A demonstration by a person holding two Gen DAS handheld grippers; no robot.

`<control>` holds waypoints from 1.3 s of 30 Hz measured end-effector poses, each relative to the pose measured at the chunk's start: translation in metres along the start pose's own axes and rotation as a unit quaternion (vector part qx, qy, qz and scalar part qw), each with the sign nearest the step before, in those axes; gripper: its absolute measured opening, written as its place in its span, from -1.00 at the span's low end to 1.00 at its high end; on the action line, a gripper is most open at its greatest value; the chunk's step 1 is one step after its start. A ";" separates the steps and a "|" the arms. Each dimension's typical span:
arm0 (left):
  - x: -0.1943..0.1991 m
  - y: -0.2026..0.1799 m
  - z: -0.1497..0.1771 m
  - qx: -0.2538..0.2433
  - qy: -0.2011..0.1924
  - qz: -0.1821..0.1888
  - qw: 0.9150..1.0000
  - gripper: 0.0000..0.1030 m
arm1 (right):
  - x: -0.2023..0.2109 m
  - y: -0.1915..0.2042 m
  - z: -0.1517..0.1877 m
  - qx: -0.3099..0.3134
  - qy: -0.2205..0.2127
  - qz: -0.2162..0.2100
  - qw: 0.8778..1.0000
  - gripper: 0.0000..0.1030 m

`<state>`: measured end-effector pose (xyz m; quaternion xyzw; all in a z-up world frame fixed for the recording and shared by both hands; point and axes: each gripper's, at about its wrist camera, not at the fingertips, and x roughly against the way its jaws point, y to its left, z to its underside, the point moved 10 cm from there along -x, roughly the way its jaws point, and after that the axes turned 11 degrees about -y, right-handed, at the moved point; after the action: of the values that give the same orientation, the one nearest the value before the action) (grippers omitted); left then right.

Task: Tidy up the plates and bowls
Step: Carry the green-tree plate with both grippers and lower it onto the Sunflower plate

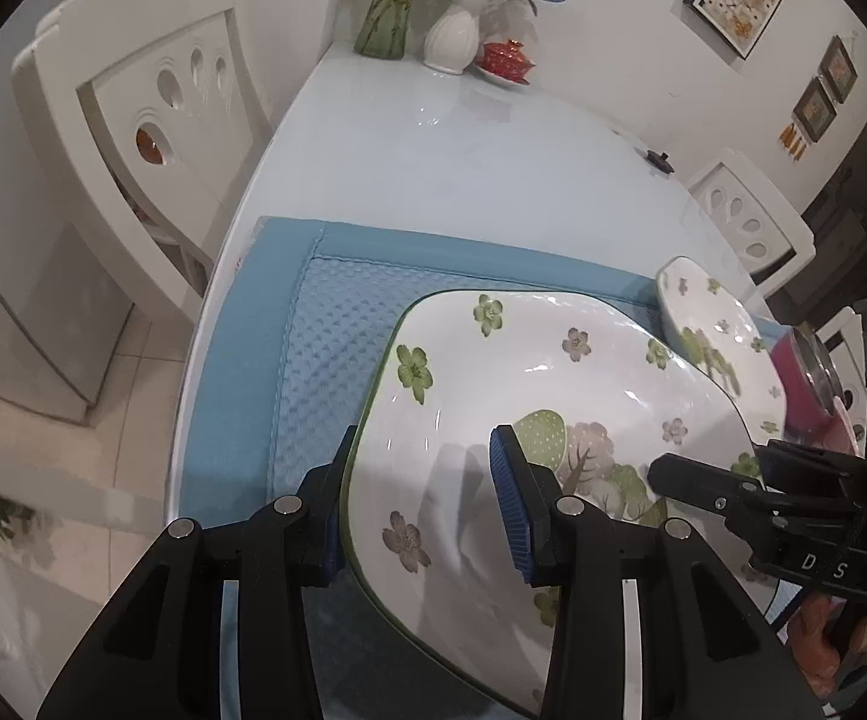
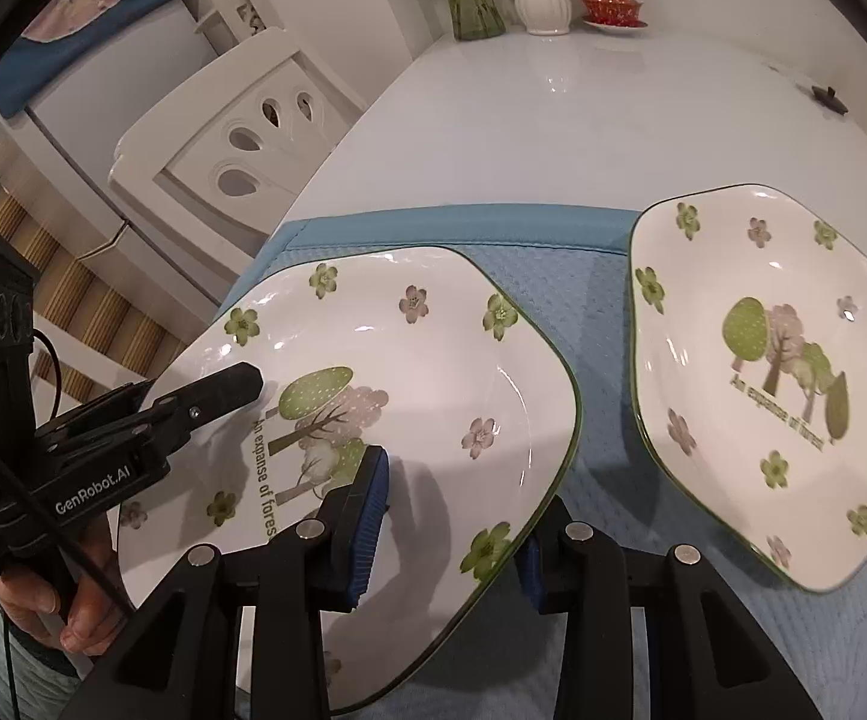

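Your two matte black plastic grippers carry ribbed blue finger pads and round silver screws. One body reads "GenRobot.AI" in white, trailed by a thin black cable. Your bare-skinned hand meets a pale teal sleeve.

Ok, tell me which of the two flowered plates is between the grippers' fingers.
The left plate, the larger in view: both grippers straddle its rim, the left gripper and the right gripper. The right plate lies apart on the blue mat, untouched.
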<state>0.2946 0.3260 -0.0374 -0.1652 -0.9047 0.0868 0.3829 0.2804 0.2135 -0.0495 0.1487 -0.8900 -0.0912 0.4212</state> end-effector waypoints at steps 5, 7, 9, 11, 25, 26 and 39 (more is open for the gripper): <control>0.027 -0.010 -0.001 -0.002 -0.018 0.007 1.000 -0.28 | 0.025 0.009 -0.001 0.011 -0.013 -0.001 1.000 -0.29; 0.042 -0.016 -0.002 -0.007 -0.028 0.015 0.999 -0.28 | 0.040 0.015 0.000 0.020 -0.024 -0.003 1.000 -0.29; 0.056 -0.020 -0.003 -0.010 -0.037 0.020 0.999 -0.28 | 0.052 0.018 0.000 0.021 -0.034 -0.006 0.999 -0.29; 0.071 -0.025 -0.004 -0.011 -0.048 0.024 0.998 -0.28 | 0.066 0.021 0.003 0.016 -0.038 -0.010 0.999 -0.29; 0.153 -0.068 0.042 -0.018 -0.070 0.040 0.997 -0.28 | 0.163 0.030 0.067 -0.013 -0.057 -0.017 0.998 -0.29; 0.157 -0.071 0.048 -0.017 -0.069 0.040 0.997 -0.28 | 0.167 0.030 0.073 -0.013 -0.056 -0.017 0.998 -0.29; 0.195 -0.085 0.150 0.010 -0.020 0.022 0.999 -0.28 | 0.209 0.033 0.175 0.003 -0.006 -0.022 1.000 -0.29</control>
<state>0.0390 0.3136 0.0124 -0.1799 -0.9075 0.1074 0.3641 0.0126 0.1798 0.0008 0.1693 -0.8891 -0.0982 0.4137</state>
